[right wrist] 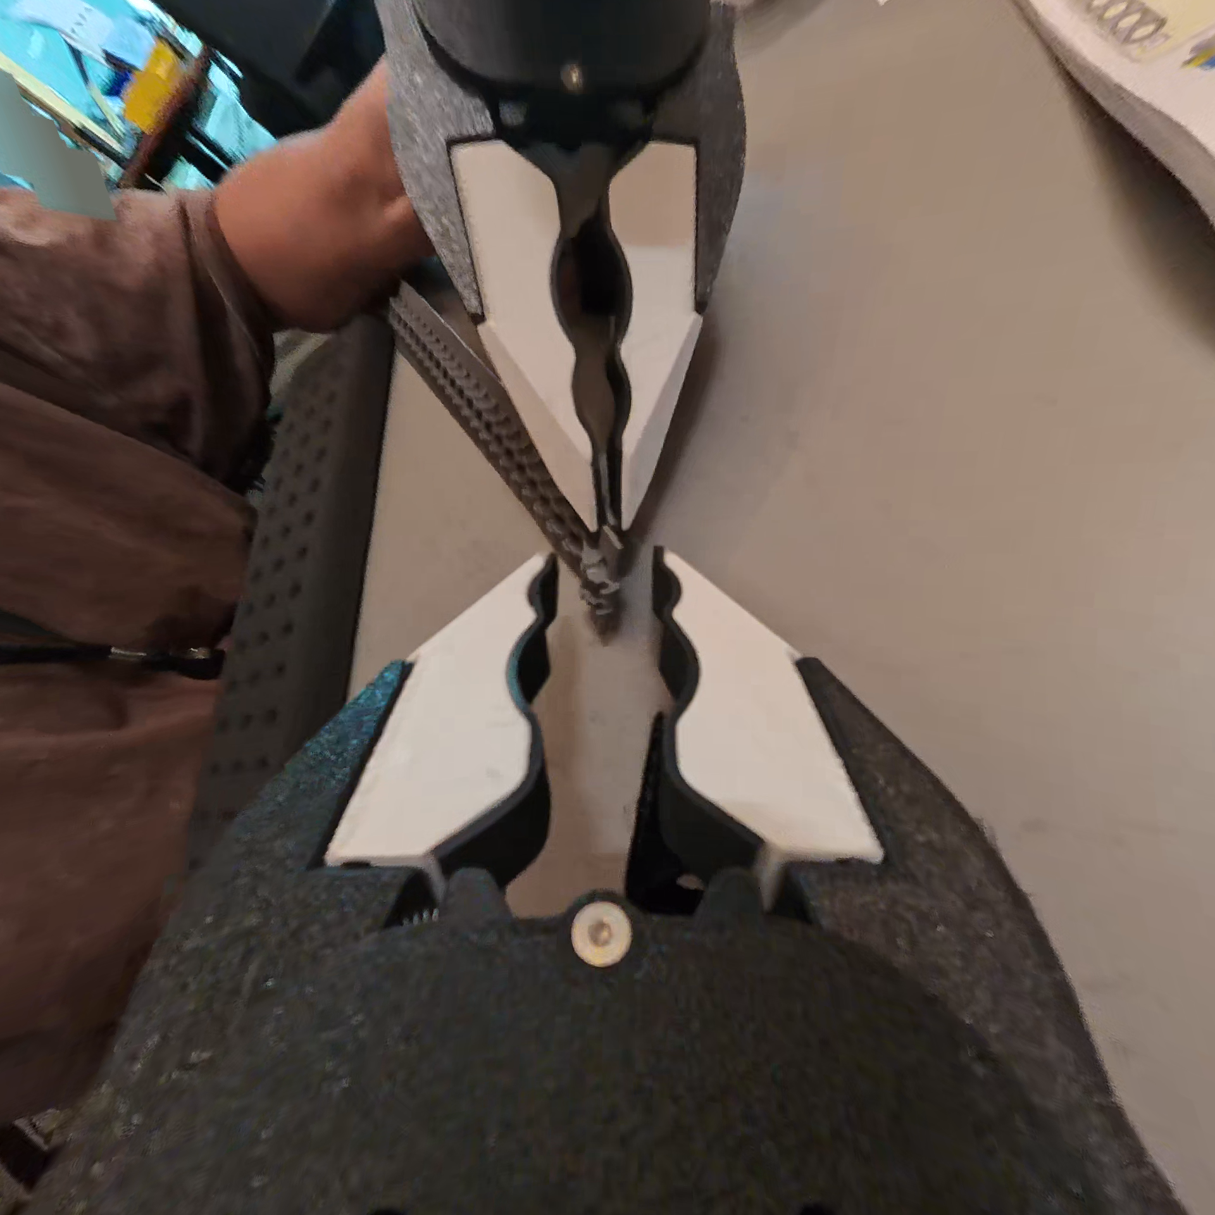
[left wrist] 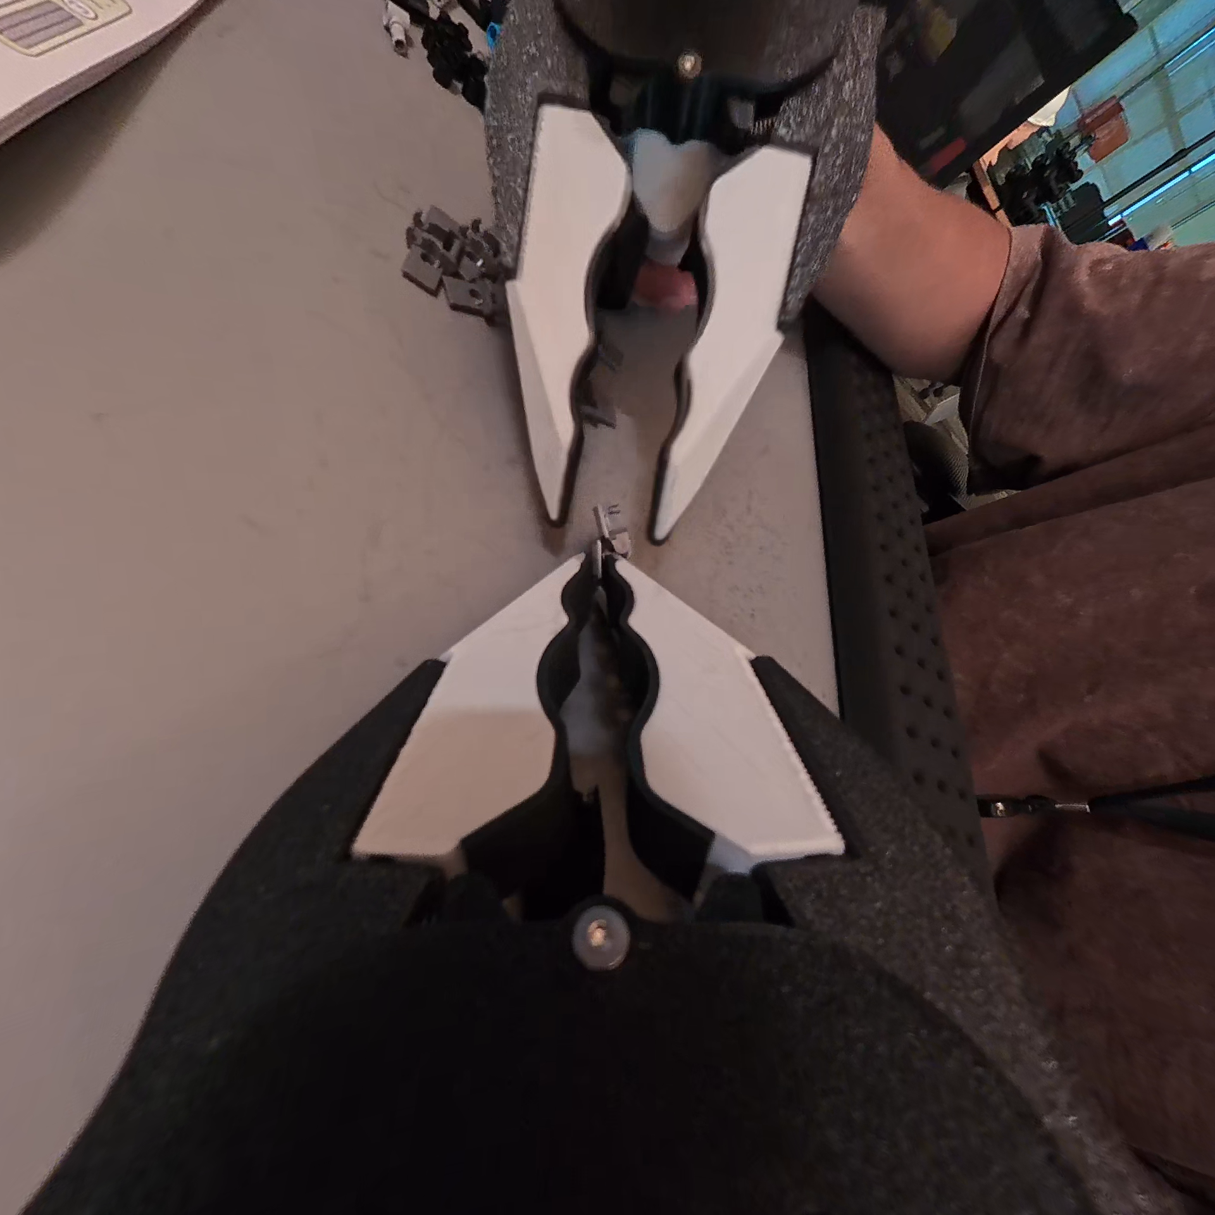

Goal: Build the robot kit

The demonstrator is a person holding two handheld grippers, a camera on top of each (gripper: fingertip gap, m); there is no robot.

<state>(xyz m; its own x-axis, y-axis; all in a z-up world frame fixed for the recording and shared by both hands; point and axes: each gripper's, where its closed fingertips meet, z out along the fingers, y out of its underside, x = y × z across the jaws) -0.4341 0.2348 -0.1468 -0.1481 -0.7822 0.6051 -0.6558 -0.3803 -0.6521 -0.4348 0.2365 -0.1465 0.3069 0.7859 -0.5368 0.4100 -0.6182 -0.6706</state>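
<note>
Two grippers meet tip to tip over the table [right wrist: 920,526]. The left gripper [left wrist: 601,562] is clenched on a grey studded strip [right wrist: 490,424]. The right gripper [right wrist: 605,559] stands released, its fingers flanking the strip's free end. Small grey blocks [left wrist: 453,269] lie nearby.

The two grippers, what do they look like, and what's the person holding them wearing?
Both match. The left gripper and right gripper have speckled black, foam-like bodies with a silver screw at the centre. Each carries two white wedge-shaped fingers tapering to points, lined inside with wavy black pads. The person wears a brown sleeve, and a thin black cord with small metal ends lies over the brown clothing.
</note>
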